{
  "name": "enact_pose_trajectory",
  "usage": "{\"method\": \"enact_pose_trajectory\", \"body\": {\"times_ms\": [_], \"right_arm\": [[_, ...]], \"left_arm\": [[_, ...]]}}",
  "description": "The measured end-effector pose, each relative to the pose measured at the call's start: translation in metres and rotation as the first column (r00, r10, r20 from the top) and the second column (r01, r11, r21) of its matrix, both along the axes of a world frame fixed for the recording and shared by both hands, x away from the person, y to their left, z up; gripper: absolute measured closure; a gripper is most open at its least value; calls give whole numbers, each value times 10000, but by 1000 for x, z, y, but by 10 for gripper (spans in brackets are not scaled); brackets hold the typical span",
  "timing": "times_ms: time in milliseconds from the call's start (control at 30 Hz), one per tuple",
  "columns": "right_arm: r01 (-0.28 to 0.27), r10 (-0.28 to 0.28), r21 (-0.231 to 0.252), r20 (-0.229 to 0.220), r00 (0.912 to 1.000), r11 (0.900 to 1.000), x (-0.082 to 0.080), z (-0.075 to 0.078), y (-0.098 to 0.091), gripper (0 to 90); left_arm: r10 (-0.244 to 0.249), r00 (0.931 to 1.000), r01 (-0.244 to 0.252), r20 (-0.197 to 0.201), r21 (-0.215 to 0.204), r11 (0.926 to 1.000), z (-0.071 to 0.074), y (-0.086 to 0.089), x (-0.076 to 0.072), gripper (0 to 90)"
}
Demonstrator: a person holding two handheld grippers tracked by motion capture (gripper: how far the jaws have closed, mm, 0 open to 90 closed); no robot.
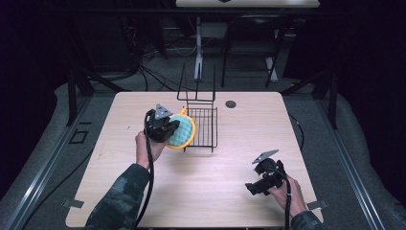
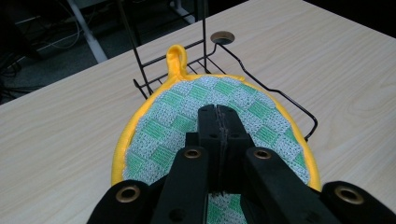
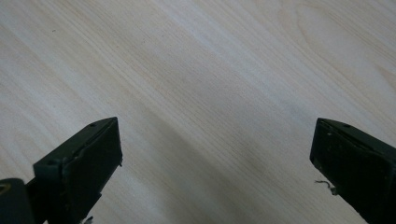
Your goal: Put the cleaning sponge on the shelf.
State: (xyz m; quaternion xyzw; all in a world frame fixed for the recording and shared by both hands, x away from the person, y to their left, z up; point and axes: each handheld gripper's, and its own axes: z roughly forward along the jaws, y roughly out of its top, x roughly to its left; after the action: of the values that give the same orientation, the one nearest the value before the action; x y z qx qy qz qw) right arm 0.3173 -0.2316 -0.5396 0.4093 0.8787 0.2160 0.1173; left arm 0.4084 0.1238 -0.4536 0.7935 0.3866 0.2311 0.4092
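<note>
The left gripper (image 1: 173, 130) pinches the pot holder (image 1: 184, 132), carried at the wire rack's (image 1: 203, 128) near edge. It should lift the pad's loop over the rim before lowering it inside. The right gripper (image 1: 250, 188) rests wide apart, empty, over bare table (image 1: 210, 191).
</note>
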Motion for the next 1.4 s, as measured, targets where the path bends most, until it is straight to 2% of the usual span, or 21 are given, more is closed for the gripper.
{"method": "enact_pose_trajectory", "body": {"times_ms": [300, 600, 867, 1400], "right_arm": [[-71, 71, 32, -80, 9999, 10000, 0, -2, 1, 0], [-89, 88, -31, -201, 9998, 10000, 0, -3, 1, 0], [-143, 140, -111, -249, 9996, 9998, 1, -4, 2, 0], [-208, 201, -195, -397, 9990, 9996, 0, -6, 3, 3]], "left_arm": [[90, 9999, -89, 136, -42, 10000, -2, -11, 5, 899], [255, 9995, -250, 205, -265, 9993, -6, -16, 6, 899], [516, 9972, -488, 533, -510, 9975, -9, -21, 7, 899], [907, 9940, -867, 604, -660, 9941, -28, -33, 18, 899]]}}
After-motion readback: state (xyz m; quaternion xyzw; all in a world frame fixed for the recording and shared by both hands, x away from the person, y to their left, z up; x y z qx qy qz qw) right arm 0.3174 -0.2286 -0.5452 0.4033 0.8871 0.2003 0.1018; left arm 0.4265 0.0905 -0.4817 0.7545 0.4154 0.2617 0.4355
